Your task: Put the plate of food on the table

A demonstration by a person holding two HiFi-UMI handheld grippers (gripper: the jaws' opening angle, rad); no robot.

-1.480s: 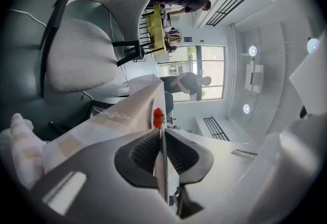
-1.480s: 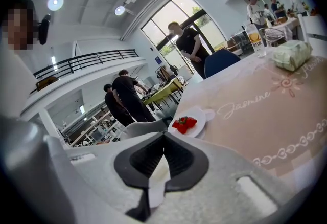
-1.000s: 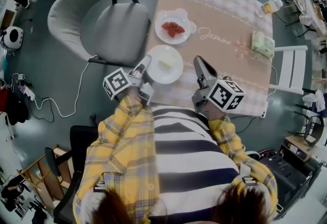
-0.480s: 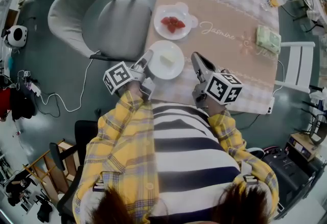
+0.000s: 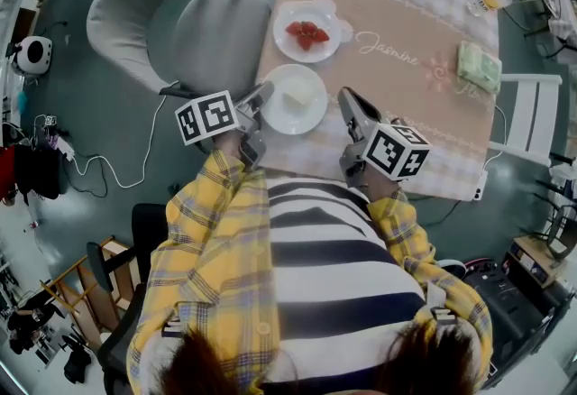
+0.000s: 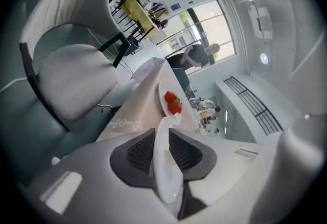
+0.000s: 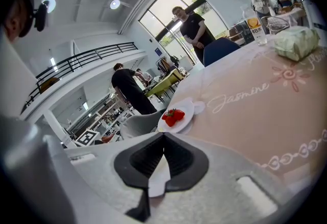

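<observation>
Plate [image 5: 293, 98] carrying a pale morsel sits just on the person's side of the strawberry dish [image 5: 306, 31], at the edge of the surface [image 5: 406, 114]. Left gripper [image 5: 261, 96]: jaws clamped on its rim. Right gripper [image 5: 347, 98]: jaws together, holding nothing. Risk: released unseated, the plate could tip off that edge. A grey chair [image 5: 180, 32] stands left of the dish.

Pale food [image 5: 293, 98] on plate [image 5: 312, 111]: too small to identify.

White plate [image 5: 293, 100]; pink checked tablecloth [image 5: 397, 10]; red strawberries [image 5: 306, 32].
</observation>
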